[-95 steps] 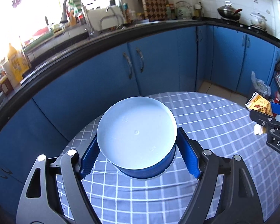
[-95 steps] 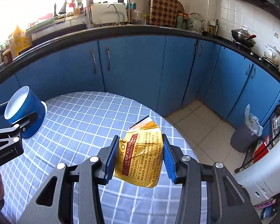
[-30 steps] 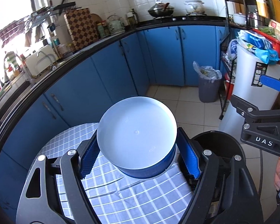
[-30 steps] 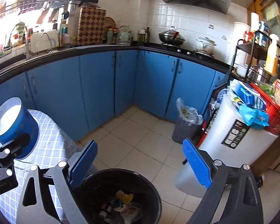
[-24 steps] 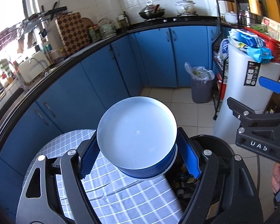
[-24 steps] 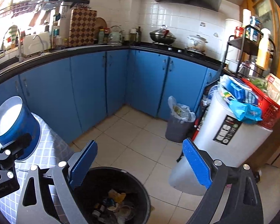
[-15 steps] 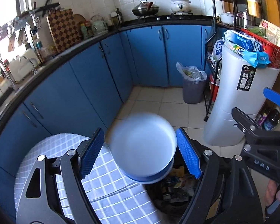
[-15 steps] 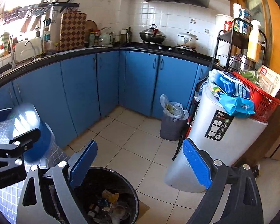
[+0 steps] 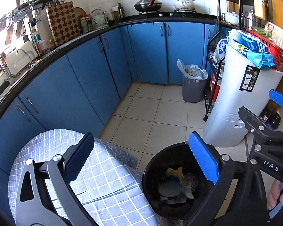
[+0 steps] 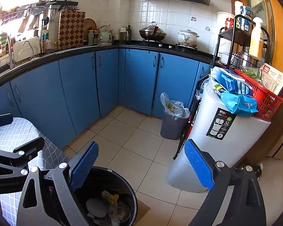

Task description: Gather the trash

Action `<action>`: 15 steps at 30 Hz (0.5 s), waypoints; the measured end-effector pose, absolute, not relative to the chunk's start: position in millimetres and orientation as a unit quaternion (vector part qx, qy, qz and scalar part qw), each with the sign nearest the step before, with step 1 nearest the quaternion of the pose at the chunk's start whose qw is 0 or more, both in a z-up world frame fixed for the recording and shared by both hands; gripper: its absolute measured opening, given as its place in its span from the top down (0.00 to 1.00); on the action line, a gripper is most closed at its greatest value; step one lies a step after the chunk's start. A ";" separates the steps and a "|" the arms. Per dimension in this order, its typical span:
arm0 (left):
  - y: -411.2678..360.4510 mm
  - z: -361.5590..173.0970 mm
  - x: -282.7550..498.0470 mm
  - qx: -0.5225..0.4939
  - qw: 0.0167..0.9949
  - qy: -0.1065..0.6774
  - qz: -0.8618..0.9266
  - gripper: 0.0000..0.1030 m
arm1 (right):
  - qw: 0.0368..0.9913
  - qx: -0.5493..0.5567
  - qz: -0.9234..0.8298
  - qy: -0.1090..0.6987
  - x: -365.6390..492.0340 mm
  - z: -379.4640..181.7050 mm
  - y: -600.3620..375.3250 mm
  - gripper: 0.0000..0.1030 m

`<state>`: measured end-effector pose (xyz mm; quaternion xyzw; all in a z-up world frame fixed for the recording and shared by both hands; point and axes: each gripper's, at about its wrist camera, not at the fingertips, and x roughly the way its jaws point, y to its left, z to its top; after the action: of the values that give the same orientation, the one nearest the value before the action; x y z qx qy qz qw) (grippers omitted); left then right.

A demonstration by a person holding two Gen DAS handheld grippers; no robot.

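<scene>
The black bin (image 9: 179,184) is round, smooth-walled plastic with a glossy rim, and it sits on the pale tiled floor (image 9: 154,113) just below and ahead of the left claw (image 9: 141,159). Inside it lies the trash: a blue cup (image 9: 169,187) with a pale, flat round face turned up, a crumpled yellow wrapper (image 9: 174,171) just beyond it, and some whitish, wrinkled scraps on the right — too jumbled to name further.

The left claw stands wide, its two ribbed blue pads far apart with nothing between them. Its left pad hangs over the table (image 9: 96,180), whose cloth is a soft grey-blue check with white grid lines, draped and creased at the rounded edge; its right pad hangs over the bin's near-right rim. Neither pad touches anything.

The right claw (image 10: 141,164) is also spread wide and holds nothing. Its left pad hangs over the bin's (image 10: 107,194) far rim, and its right pad lies in front of a tall, smooth white cylinder (image 10: 220,137) with a black label. In this view the cup (image 10: 96,207) shows as a pale rounded disc low in the bin, beside the yellow wrapper (image 10: 110,196).

Ahead of both claws — well apart from them — run glossy blue cabinet doors (image 10: 81,86) under a black counter, and a small grey ribbed basket (image 10: 172,118) lined with a thin plastic bag stands on the floor.
</scene>
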<state>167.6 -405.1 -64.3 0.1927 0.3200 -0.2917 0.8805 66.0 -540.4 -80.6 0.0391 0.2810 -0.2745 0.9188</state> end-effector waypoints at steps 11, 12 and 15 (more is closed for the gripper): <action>-392.8 -67.3 164.2 0.192 0.878 0.330 -0.290 0.03 | 0.920 0.038 -0.270 0.282 63.8 -79.2 -533.1 0.13; -392.0 -67.4 162.8 0.193 0.878 0.329 -0.290 0.03 | 0.920 0.037 -0.269 0.282 63.3 -78.6 -532.3 0.13; -389.5 -66.4 160.3 0.191 0.878 0.329 -0.291 0.03 | 0.921 0.036 -0.268 0.281 62.0 -77.0 -529.8 0.13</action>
<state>160.3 -389.5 -66.4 0.1910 0.3291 -0.2912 0.8777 62.0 -529.8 -77.0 0.0358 0.2812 -0.2679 0.9208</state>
